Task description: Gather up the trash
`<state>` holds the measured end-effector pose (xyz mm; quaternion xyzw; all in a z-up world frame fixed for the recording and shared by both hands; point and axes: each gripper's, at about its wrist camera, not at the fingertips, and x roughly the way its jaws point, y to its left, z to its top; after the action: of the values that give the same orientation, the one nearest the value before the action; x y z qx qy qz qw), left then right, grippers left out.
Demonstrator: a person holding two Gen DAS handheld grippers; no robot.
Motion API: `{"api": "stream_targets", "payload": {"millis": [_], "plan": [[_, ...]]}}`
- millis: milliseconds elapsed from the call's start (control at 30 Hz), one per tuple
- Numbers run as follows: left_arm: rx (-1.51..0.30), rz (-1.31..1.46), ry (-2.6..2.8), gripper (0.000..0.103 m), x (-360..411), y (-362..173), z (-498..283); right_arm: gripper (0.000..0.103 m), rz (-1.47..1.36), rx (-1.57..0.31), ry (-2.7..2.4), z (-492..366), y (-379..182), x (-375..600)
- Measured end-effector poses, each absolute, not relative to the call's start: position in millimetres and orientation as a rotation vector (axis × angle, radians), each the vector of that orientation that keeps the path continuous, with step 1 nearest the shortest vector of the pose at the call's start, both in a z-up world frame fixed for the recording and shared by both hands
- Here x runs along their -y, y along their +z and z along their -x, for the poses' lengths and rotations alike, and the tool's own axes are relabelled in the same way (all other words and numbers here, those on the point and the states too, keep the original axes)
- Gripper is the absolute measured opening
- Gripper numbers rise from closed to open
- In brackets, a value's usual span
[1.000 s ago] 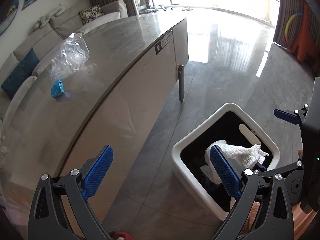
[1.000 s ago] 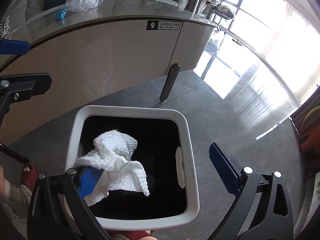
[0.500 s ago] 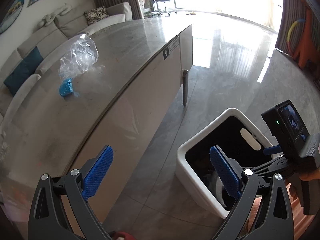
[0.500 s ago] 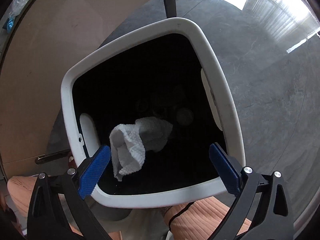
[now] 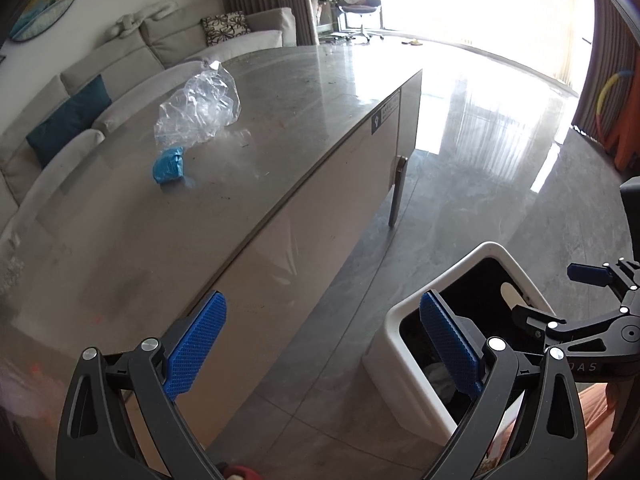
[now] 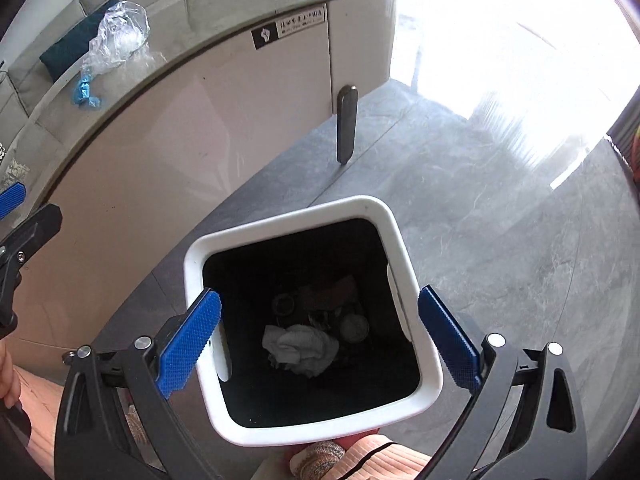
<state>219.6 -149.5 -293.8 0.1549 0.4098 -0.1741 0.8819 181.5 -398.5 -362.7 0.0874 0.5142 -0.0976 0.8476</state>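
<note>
the right gripper [image 6: 320, 334] hangs over the bin [image 6: 416, 360], its blue fingers [image 6: 190, 338] spread wide with nothing between them. the bin is white outside and black inside, and stands on the grey floor [image 6: 500, 220] just beside the bench [image 6: 160, 152]. at its bottom lies a crumpled white cloth [image 6: 300, 348], loose among darker items that are too dim to name.

the left gripper [image 5: 320, 344] is also spread and empty, one finger [image 5: 196, 340] in front of the bench side, the other in front of the bin's [image 5: 392, 344] near corner. in the left view the right gripper [image 5: 588, 300] shows at the far right edge above the bin.

on the bench [image 5: 300, 100] top, well away from both grippers, sits a crumpled clear plastic bag [image 5: 200, 108], and touching its near end a small blue wad [image 5: 170, 166]. the same bag [image 6: 120, 34] and wad [image 6: 84, 90] show in the right view at the upper left, near the bench edge. a dark label [image 6: 290, 26] is stuck on the bench side, and a metal leg [image 6: 346, 124] props it on the floor. behind the bench runs a pale sofa [image 5: 120, 60] with a teal cushion [image 5: 70, 118].
</note>
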Motion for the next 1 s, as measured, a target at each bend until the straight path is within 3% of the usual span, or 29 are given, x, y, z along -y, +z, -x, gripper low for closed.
{"api": "stream_targets", "payload": {"millis": [700,1000], "plan": [[-0.75,-0.202,-0.208,0.097,79,-255,-258,0.098,-0.01,-0.603,-0.106,-203,-247,323],[-0.735,-0.186,-0.139,0.097,55,-255,-308,0.098,0.111,-0.526,-0.036,-257,-237,275]]}}
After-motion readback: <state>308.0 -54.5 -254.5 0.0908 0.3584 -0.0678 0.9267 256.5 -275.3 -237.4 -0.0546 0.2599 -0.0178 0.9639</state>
